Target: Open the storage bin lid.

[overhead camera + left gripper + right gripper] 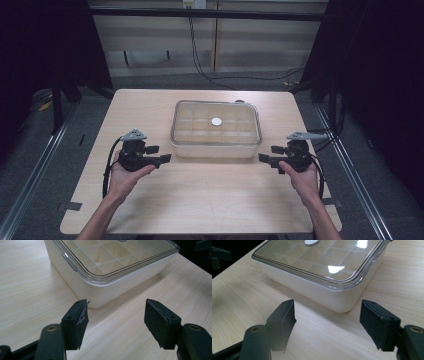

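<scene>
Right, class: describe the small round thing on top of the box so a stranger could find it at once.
Start at the light wooden table, then go to the cream box lying near its middle, between the two tongs. Its clear lid shows a grid of compartments beneath. The small white round knob sits at the lid's centre, the one solid white disc on that transparent surface.

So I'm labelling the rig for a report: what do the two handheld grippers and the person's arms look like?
Both the left gripper and right gripper are black, each topped by a grey three-cornered plate and trailing a black cable. Their fingers are flat rectangular black blocks with padded faces. The forearms are bare, no sleeves showing.
</scene>
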A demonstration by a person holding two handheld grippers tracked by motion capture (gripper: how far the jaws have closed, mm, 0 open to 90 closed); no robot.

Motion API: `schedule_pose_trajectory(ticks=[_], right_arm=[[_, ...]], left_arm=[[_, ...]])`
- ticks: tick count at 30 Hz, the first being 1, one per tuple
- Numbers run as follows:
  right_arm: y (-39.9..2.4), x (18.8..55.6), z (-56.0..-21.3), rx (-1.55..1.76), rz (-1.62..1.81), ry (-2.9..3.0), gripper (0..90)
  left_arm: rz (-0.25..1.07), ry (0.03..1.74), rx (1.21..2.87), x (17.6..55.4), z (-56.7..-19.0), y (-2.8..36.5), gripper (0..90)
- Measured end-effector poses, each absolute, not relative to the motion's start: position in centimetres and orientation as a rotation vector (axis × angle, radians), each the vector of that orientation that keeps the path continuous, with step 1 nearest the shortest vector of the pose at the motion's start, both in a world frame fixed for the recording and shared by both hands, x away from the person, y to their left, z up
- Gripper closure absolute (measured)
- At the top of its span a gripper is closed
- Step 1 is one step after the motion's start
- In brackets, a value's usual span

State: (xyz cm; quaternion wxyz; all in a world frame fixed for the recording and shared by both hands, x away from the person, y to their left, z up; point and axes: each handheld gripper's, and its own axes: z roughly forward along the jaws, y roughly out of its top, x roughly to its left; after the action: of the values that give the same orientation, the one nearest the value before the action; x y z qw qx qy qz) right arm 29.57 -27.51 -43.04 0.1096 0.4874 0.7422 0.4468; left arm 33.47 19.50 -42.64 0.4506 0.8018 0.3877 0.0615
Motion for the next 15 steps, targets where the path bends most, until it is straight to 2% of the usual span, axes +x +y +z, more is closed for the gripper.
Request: schedule_pose_trajectory(ticks=[15], right_arm=[[-27.0,32.7,-41.8,1.414,1.296,2.200,28.7]], left_arm=[[0.167,0.960,1.980,36.7,-40.8,18.9,35.9]])
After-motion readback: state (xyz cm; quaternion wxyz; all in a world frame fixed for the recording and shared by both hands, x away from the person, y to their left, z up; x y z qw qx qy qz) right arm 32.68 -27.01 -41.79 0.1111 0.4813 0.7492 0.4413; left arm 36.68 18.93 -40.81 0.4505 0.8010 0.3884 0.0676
